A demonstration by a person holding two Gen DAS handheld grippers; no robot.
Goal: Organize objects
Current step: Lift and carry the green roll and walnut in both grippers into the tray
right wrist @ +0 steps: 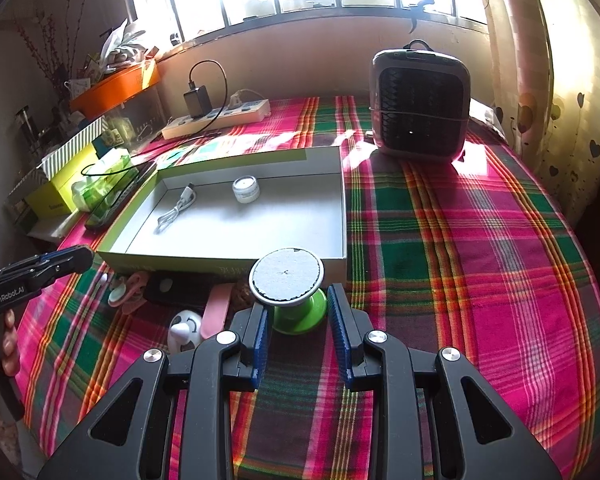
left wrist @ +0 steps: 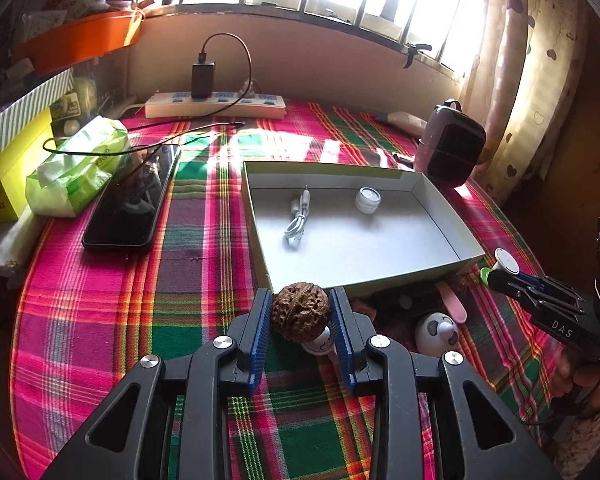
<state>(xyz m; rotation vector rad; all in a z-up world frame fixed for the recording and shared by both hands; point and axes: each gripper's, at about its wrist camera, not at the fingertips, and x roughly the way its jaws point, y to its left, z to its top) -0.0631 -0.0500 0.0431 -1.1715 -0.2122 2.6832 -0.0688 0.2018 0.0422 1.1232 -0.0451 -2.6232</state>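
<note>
Right wrist | "GenRobot.AI" on left gripper [right wrist: 80, 258], pinching walnut [left wrist: 300, 312] | right gripper [right wrist: 298, 316] probably pinching green stand [right wrist: 300, 316]

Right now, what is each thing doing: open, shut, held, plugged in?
Walnut: held in the left gripper.
Green-based disc: held in the right gripper.
Box: open, no lid.
White cable: coiled, lying in the box.
Small jar: lid on, upright.
Black charger: plugged into the power strip.
</note>
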